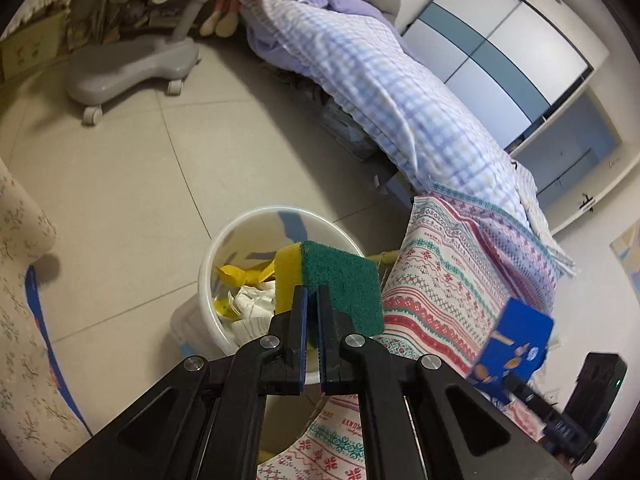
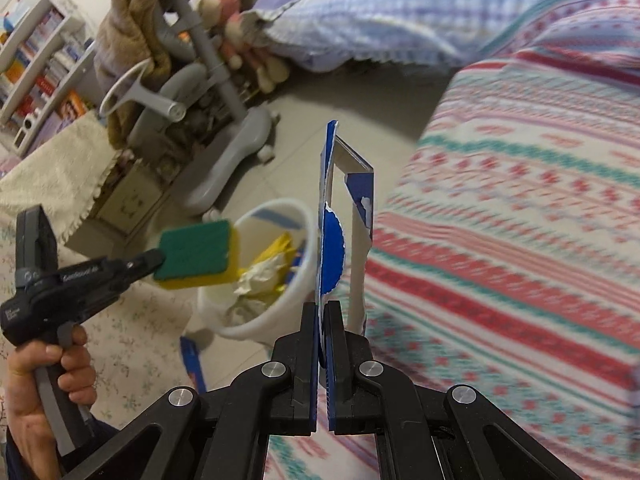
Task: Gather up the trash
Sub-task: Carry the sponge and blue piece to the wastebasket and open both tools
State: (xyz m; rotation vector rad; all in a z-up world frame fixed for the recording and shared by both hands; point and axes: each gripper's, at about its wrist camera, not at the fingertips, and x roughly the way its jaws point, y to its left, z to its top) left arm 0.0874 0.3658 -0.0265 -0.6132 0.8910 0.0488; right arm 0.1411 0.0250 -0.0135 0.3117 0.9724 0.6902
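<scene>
My left gripper (image 1: pixel 313 294) is shut on a green and yellow sponge (image 1: pixel 340 286), held just above the rim of a white bin (image 1: pixel 256 220). The bin stands on the tiled floor and holds crumpled white paper (image 1: pixel 252 304) and yellow wrappers (image 1: pixel 240 274). From the right wrist view, the same sponge (image 2: pixel 196 254) hangs over the bin (image 2: pixel 280 210), with a hand (image 2: pixel 44 364) on the left gripper's handle. My right gripper (image 2: pixel 321 310) is shut on a torn blue box (image 2: pixel 334 224), upright beside the bin. That blue box (image 1: pixel 514 346) also shows at right in the left wrist view.
A bed with a patterned red and teal cover (image 2: pixel 520 220) fills the right side. A plaid blue quilt (image 1: pixel 380 80) lies farther back. A grey wheeled chair (image 1: pixel 132 68) stands on the floor beyond the bin, with a bookshelf (image 2: pixel 36 60) and a plush toy (image 2: pixel 228 4) nearby.
</scene>
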